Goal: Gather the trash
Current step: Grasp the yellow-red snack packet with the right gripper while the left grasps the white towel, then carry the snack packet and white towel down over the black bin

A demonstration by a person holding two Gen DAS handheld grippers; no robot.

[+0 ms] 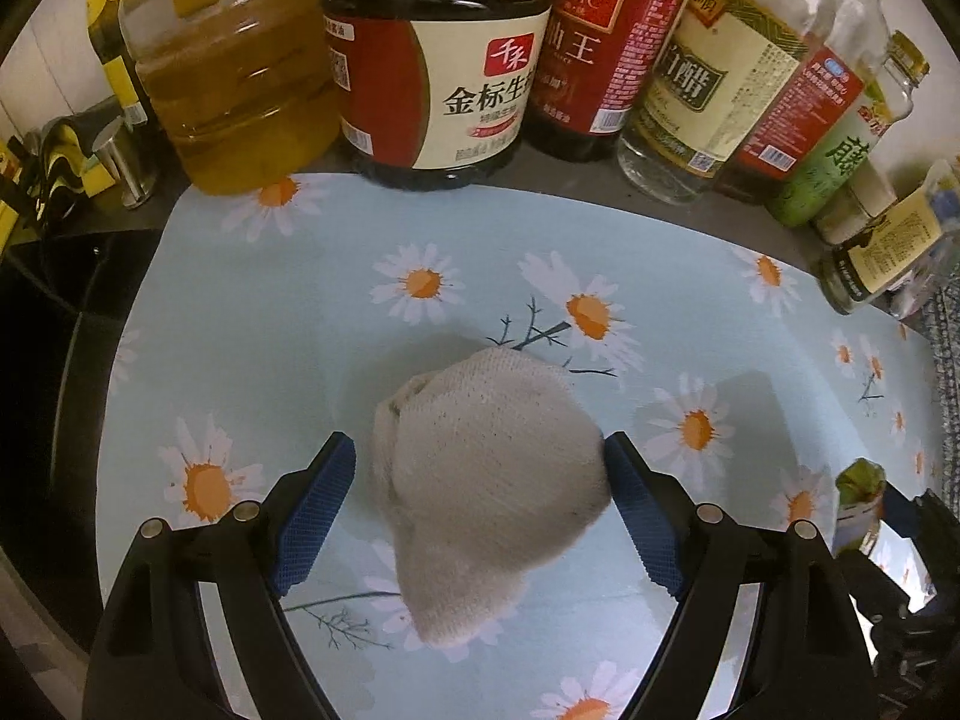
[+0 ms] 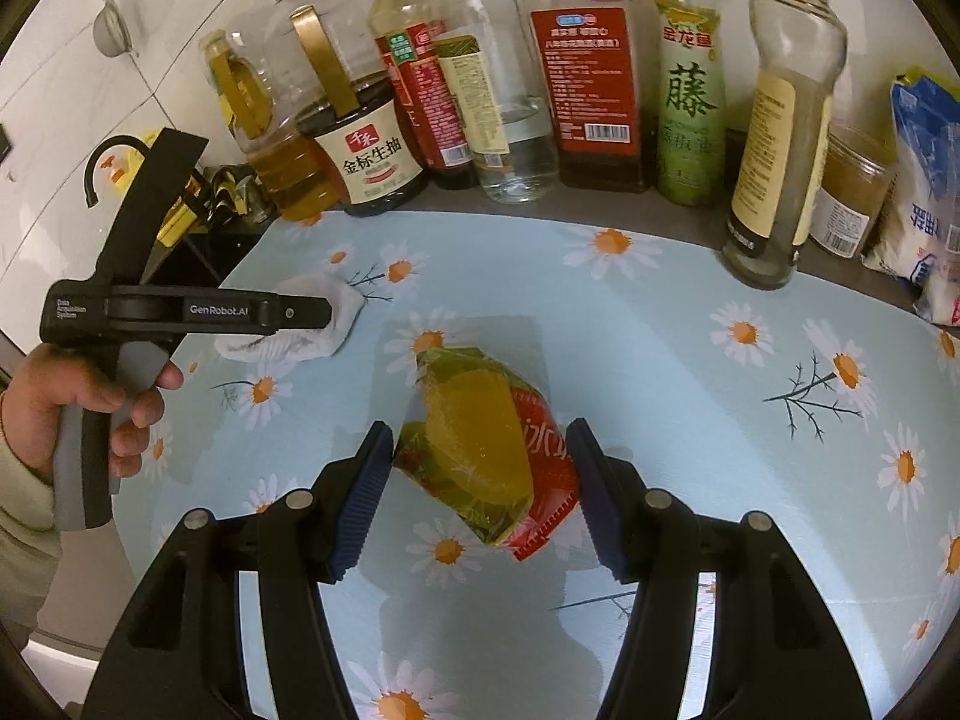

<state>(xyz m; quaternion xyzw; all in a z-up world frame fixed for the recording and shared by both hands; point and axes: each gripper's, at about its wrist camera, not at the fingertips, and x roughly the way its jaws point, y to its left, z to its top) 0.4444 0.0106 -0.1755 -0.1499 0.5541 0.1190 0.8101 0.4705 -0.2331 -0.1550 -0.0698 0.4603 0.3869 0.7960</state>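
Note:
A crumpled off-white paper towel wad (image 1: 480, 468) lies between the fingers of my left gripper (image 1: 480, 447), over the daisy-print mat (image 1: 288, 312). The right pad touches the wad, while a narrow gap shows at the left pad. In the right wrist view the left gripper (image 2: 315, 315) hovers over the same wad (image 2: 312, 342), held by a person's hand (image 2: 120, 402). My right gripper (image 2: 480, 429) is shut on a crumpled yellow, green and red snack wrapper (image 2: 480, 456), with both blue pads pressing its sides. That wrapper (image 1: 858, 492) also shows at the right edge of the left wrist view.
Oil, soy sauce and vinegar bottles (image 2: 372, 138) line the back edge of the counter. A tall, almost empty bottle (image 2: 780, 138), a small jar (image 2: 852, 198) and a blue-white bag (image 2: 924, 192) stand at the back right. A dark recess (image 1: 54, 312) lies left of the mat.

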